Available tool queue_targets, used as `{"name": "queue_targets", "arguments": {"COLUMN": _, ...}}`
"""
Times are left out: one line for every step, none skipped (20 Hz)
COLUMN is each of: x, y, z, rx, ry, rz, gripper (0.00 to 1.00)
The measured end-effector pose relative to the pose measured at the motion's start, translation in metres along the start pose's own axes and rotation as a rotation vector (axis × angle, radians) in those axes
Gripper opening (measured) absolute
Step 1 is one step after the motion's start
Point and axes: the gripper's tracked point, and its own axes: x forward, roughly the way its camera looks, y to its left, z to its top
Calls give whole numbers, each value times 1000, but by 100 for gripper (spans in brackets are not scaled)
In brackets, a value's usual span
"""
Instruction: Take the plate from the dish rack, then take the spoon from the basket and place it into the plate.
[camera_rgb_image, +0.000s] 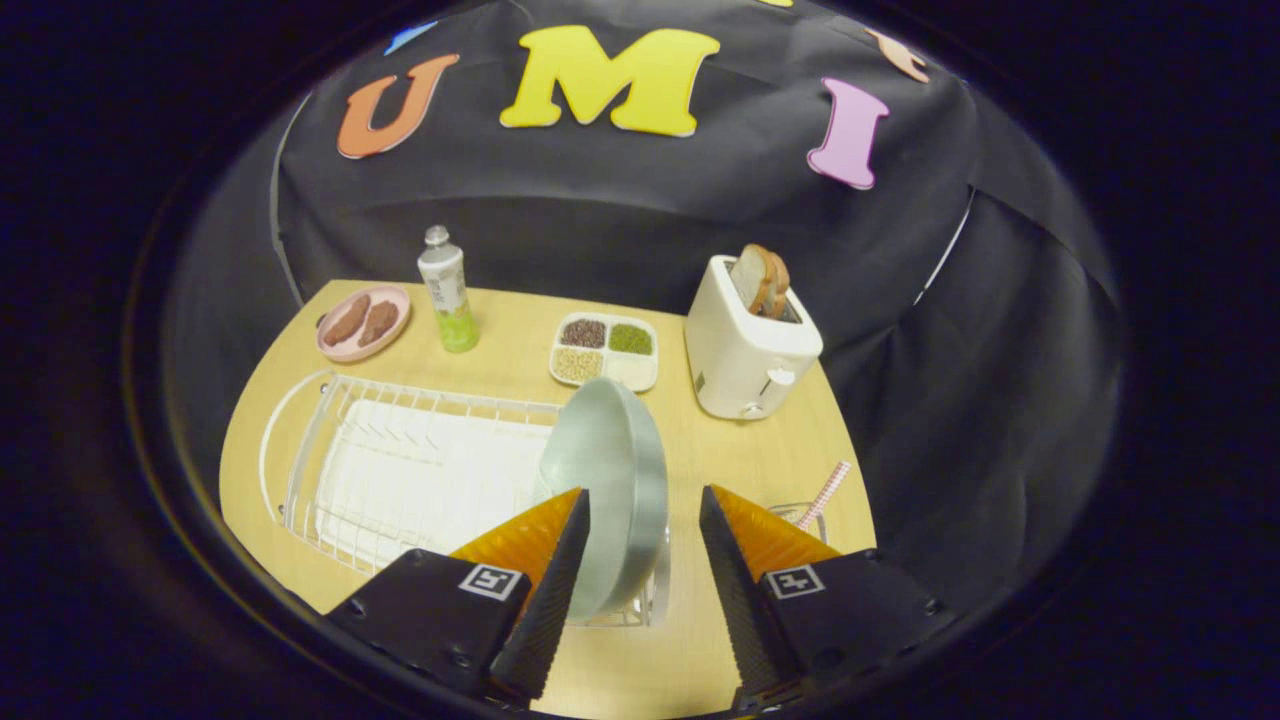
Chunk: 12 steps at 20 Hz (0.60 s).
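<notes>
Gripper view: looks forward along both fingers over a wooden table (500, 330).
Gripper (640, 515): fingers spread well apart, clamped on nothing.
Plate (610, 480): grey-green, standing on edge at the right end of the dish rack (400, 470), tilted slightly; its rim lies between the fingers, close to the left finger (560, 560) and clearly apart from the right one; contact with the left finger cannot be told.
Dish rack: white wire, with a white drip tray inside, otherwise bare of dishes.
Basket (800, 515): small wire one, just beyond the right finger, mostly hidden behind it.
Spoon (828, 490): only a checked pink handle seen, sticking up out of the basket; bowl end hidden.
Step in hand, as judged: lining up on the plate, not yet gripped.
Handling of plate: likely stiff, smooth and somewhat slippery, moderate in weight, breakable if dropped or knocked against the wires.
Where to grip: upper rim, one finger on each face, squarely across the thin edge, so it cannot pivot or slide out.
Risk: swinging in the hold when lifted; catching on a rack wire.
Handling of spoon: light, thin, stiff; best pinched across the exposed handle.
Other things: toaster (745, 350) with bread, divided grain dish (605, 350), bottle (447, 290), pink dish (362, 322), all well beyond the rack.
</notes>
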Motion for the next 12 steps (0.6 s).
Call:
{"name": "queue_targets", "arguments": {"x": 4, "y": -5, "z": 5, "rx": -19, "ry": 34, "rz": -35, "gripper": 68}}
{"name": "queue_targets", "arguments": {"x": 8, "y": -6, "z": 11, "rx": -35, "ry": 58, "rz": -57, "gripper": 62}}
{"name": "queue_targets", "arguments": {"x": 10, "y": -6, "z": 13, "rx": -54, "ry": 97, "rz": -76, "gripper": 56}}
{"name": "queue_targets", "arguments": {"x": 11, "y": -6, "z": 14, "rx": -78, "ry": 139, "rz": -92, "gripper": 50}}
{"name": "queue_targets", "arguments": {"x": 11, "y": -7, "z": 14, "rx": -103, "ry": 175, "rz": -116, "gripper": 44}}
{"name": "queue_targets", "arguments": {"x": 15, "y": -7, "z": 17, "rx": -126, "ry": 201, "rz": -133, "gripper": 41}}
{"name": "queue_targets", "arguments": {"x": 17, "y": -5, "z": 17, "rx": -143, "ry": 224, "rz": -148, "gripper": 39}}
{"name": "queue_targets", "arguments": {"x": 17, "y": -3, "z": 18, "rx": -164, "ry": 246, "rz": -158, "gripper": 35}}
{"name": "queue_targets", "arguments": {"x": 16, "y": -1, "z": 20, "rx": -164, "ry": 254, "rz": -173, "gripper": 31}}
{"name": "queue_targets", "arguments": {"x": 11, "y": 4, "z": 20, "rx": -173, "ry": 259, "rz": -173, "gripper": 30}}
{"name": "queue_targets", "arguments": {"x": 7, "y": 12, "z": 23, "rx": -174, "ry": 255, "rz": -179, "gripper": 25}}
{"name": "queue_targets", "arguments": {"x": 2, "y": 15, "z": 24, "rx": -182, "ry": 250, "rz": -208, "gripper": 23}}
